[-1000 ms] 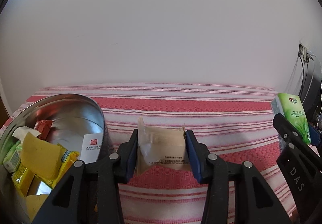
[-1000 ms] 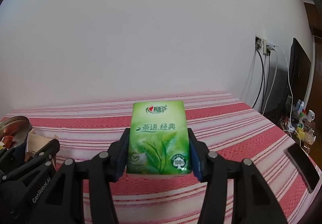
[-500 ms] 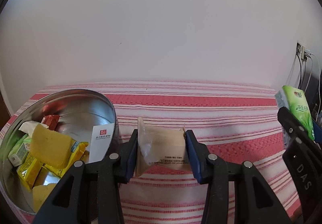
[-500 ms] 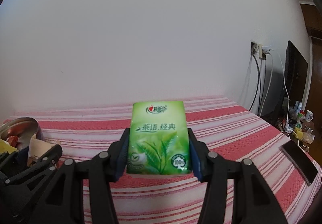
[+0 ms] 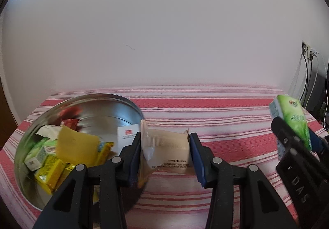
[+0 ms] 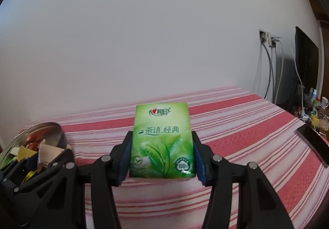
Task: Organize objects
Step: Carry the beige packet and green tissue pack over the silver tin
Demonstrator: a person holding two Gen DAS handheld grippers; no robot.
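Right wrist view shows the right gripper (image 6: pixel 161 158) clamping a green tissue pack (image 6: pixel 162 140) labelled "100%", while the left gripper (image 5: pixel 164 157) pinches a beige sachet (image 5: pixel 166 151) at lower centre.

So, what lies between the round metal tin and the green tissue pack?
Left wrist view: the beige sachet, between the tin and the pack.

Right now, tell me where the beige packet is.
The beige packet is clamped in the left gripper, low in the left wrist view, above the striped cloth just right of the metal bowl.
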